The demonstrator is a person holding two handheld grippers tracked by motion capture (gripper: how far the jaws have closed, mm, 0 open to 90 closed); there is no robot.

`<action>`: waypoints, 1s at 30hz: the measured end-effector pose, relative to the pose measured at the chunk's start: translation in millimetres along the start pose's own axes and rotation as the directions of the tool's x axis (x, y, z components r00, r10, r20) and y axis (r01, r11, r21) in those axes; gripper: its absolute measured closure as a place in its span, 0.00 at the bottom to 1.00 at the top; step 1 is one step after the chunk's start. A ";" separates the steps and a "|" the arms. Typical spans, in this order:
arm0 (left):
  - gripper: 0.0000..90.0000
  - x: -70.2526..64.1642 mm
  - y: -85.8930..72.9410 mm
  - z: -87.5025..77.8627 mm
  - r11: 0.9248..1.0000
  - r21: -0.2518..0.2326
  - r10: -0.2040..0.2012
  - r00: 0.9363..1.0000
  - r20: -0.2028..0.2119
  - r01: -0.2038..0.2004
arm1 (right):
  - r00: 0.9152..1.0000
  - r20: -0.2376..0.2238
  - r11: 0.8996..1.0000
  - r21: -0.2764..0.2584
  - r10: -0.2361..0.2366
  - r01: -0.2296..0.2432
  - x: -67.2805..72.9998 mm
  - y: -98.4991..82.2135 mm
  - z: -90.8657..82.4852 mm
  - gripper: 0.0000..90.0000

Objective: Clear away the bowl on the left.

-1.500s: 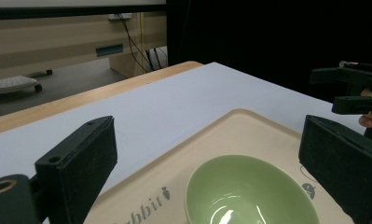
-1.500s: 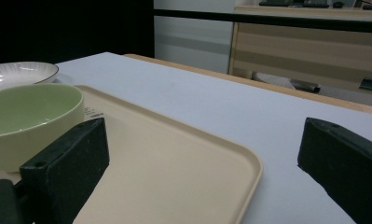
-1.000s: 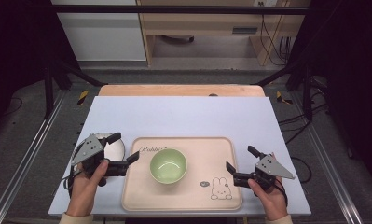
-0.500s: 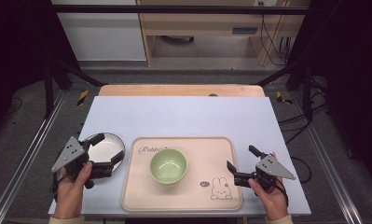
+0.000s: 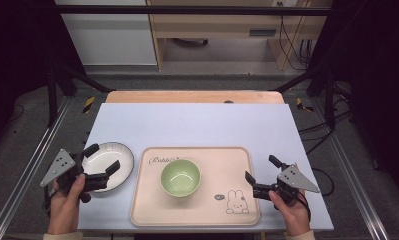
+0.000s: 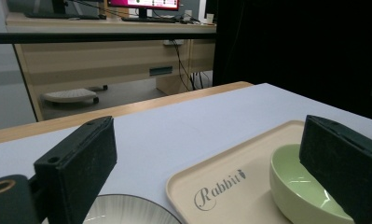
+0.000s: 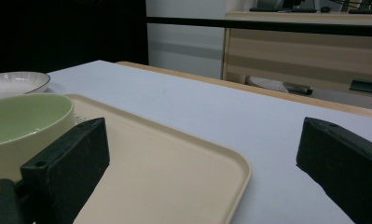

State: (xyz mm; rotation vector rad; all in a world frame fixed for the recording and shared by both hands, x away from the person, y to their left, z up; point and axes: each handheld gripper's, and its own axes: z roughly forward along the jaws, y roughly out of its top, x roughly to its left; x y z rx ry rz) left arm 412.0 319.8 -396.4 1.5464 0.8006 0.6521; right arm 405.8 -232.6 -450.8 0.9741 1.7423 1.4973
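Table: pale blue table [image 5: 197, 125] under my hands, desks behind.
Tray: beige tray [image 5: 237, 210], stiff and flat, looks light.
Plate: white plate [image 5: 118, 159] left of tray, likely ceramic, fragile; take the rim.
Bowl: green bowl [image 5: 180, 177] on tray, glossy, slippery.
Left gripper [image 5: 101, 162]: jaws spread over plate, empty.
Right gripper [image 5: 259, 175]: jaws apart, empty.

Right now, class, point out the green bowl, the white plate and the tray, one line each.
green bowl [image 5: 180, 177], high view, on the inside of its hollow.
white plate [image 5: 110, 155], high view, on its bare centre.
tray [image 5: 222, 162], high view, on bare floor right of the bowl.
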 end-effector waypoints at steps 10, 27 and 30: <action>0.05 11.4 -22.1 -8.7 1.000 0.028 0.005 0.999 -0.032 -0.005 | 1.000 0.016 1.000 0.001 -0.009 0.009 -3.3 -0.7 -0.7 0.03; 0.05 20.9 -44.9 -4.2 0.995 0.094 0.032 0.998 -0.062 -0.026 | 0.999 0.035 1.000 0.018 -0.011 0.010 -8.5 -2.4 -3.2 0.04; 0.05 21.0 -44.5 -3.2 0.996 0.082 0.040 0.997 -0.064 -0.034 | 0.999 0.035 1.000 0.019 -0.010 0.010 -8.8 -2.8 -2.3 0.04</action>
